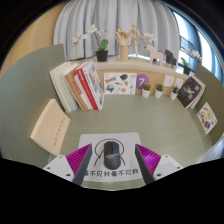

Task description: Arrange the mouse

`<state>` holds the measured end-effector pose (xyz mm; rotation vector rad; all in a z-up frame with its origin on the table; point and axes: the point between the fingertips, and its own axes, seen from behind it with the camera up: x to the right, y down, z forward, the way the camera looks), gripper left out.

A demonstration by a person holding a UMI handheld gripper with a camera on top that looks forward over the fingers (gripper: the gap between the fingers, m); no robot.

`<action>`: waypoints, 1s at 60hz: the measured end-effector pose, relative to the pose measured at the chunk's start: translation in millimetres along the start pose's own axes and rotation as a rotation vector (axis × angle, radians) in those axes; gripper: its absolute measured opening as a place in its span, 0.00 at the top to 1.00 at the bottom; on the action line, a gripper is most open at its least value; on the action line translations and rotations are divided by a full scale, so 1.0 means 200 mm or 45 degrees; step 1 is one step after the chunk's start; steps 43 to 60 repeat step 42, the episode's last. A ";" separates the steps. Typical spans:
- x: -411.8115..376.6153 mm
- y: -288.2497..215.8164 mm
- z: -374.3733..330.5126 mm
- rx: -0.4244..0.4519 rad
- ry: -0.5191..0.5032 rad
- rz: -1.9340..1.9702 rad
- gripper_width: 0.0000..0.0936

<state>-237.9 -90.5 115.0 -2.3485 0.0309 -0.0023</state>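
Observation:
A dark grey mouse rests on a white sheet of paper with a drawn outline and printed characters, on the green table. My gripper is open, with its magenta pads wide apart. The mouse stands between the fingers with a gap at either side, resting on the paper.
A tan book lies flat to the left. Several upright books stand at the back left. Small potted plants, cards and a wooden figure line the far shelf and the table's back. A card lies at the right.

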 end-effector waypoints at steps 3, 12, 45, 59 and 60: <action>0.01 -0.05 -0.11 0.046 -0.015 0.004 0.08; 0.06 -0.14 -0.40 0.171 -0.055 -0.007 0.08; 0.47 -0.05 -0.93 0.334 -0.073 -0.052 0.10; 0.47 -0.05 -0.93 0.334 -0.073 -0.052 0.10; 0.47 -0.05 -0.93 0.334 -0.073 -0.052 0.10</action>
